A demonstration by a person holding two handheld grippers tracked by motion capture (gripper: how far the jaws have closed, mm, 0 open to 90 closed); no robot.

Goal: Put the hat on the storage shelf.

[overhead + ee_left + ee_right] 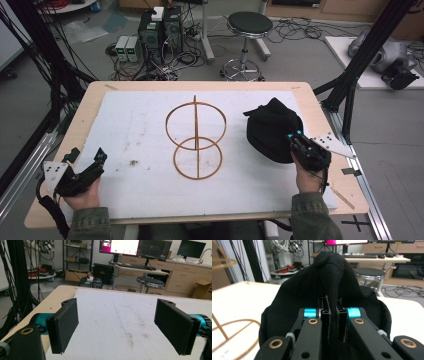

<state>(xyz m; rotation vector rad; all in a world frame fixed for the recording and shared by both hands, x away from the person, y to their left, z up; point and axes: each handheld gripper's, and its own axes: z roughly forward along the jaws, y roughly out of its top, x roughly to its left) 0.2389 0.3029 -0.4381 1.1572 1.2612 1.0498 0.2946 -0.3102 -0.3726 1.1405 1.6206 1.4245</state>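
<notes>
A black cloth [272, 129] lies bunched on the right side of the white mat [135, 130], with the right gripper [295, 136] at its near edge. The right gripper view settles what the high view leaves vague: the jaws are pressed together on a fold of the cloth [332, 290], which rises in a ridge from between them and peaks above the rest of the heap. From above, the cloth reads as a dark mound just right of the wire stand [196, 137], near it but apart. The stand, two tan hoops on an upright rod, sits at the mat's centre; a curve of it [234, 325] shows at the left edge of the right gripper view.

The left gripper [97, 162] rests at the mat's near left corner, well apart from cloth and stand. The left gripper view shows its jaws spread wide, with stained mat [120, 315] between them.

The mat covers most of a wooden table [90, 100]. Beyond the far edge stand a stool [249, 25] and computer cases [160, 30] amid cables on the floor. Black frame posts [360, 55] flank the table.
</notes>
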